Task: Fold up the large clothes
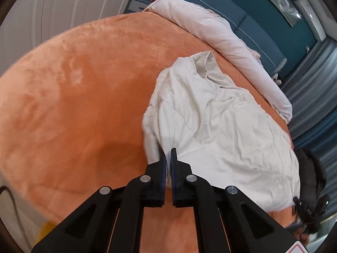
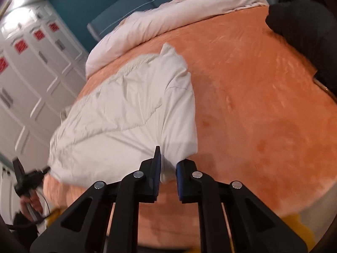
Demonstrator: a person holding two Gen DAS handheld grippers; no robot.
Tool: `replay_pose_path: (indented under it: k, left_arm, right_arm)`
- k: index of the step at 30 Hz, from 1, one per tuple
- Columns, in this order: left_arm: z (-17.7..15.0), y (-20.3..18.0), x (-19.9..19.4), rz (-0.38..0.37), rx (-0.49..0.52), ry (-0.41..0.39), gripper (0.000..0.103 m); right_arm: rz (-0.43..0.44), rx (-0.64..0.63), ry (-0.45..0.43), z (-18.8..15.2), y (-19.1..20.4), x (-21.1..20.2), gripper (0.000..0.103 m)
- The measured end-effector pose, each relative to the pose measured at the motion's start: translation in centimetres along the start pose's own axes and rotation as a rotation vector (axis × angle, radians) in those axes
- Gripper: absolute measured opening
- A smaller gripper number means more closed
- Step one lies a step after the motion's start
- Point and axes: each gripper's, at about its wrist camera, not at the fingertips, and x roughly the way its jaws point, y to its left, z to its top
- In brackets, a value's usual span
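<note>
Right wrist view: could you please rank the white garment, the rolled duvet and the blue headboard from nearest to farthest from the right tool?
1. White garment: its near edge sits between the fingers of the right tool.
2. Rolled duvet: beyond the garment, along the bed's far edge.
3. Blue headboard: behind the duvet, farthest.

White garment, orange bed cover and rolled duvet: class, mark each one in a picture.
white garment (image 2: pixel 126 109), right wrist view, middle of its flat panel
orange bed cover (image 1: pixel 73 97), left wrist view, bare stretch left of the garment
rolled duvet (image 1: pixel 210 27), left wrist view, middle of the roll
</note>
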Motion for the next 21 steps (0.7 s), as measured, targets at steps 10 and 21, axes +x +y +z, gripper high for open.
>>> replay_pose_path:
  k: [10, 21]
  left_arm:
    - [-5.8, 3.0, -3.9, 0.044, -0.020, 0.035, 0.008]
    - [0.4, 2.5, 3.9, -0.105, -0.109, 0.003, 0.075]
  right_arm:
    - [-0.089, 0.004, 0.073, -3.7, -1.8, -2.8, 0.042]
    - [-0.070, 0.079, 0.046, -3.4, -0.8, -0.1, 0.069]
